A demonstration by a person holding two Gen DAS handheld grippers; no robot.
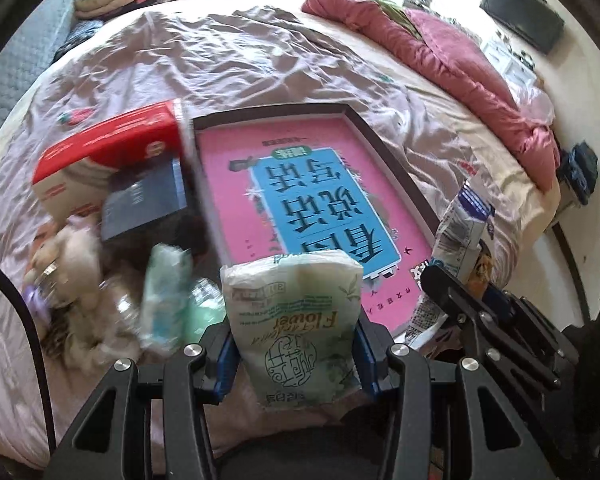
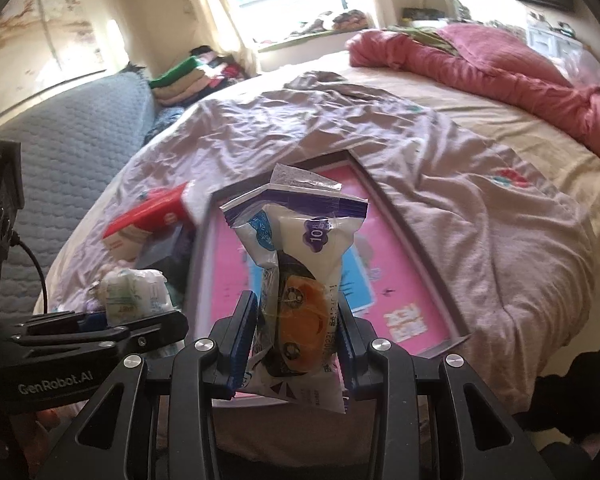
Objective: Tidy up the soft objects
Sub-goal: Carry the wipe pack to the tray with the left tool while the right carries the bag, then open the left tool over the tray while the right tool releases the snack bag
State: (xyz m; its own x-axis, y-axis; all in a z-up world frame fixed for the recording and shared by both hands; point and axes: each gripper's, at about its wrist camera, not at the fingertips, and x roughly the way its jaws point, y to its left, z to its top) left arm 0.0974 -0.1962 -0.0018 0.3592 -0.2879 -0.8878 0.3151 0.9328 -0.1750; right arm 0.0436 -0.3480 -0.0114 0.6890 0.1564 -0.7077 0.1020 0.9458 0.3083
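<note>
Both grippers are loaded, so the step in hand looks like carrying soft packs to the tray rather than picking. The left gripper is clamped on a pale green soft plastic tissue pack printed "Flower", which stands upright between its blue-padded fingers. The right gripper grips a crinkly white-and-purple plastic pouch with an orange patch showing through, squeezed at its lower half. Directly ahead of both lies the shallow dark-framed tray with a pink and blue printed floor, resting on the rumpled mauve bedsheet. To the left of the left gripper sit a red-and-white cardboard box, a dark blue flat box, another green tissue pack and a cream fluffy plush toy. The next move probably calls for reaching forward over the near rim, lowering each pack onto the tray floor side by side, then letting go without the packs toppling.
</note>
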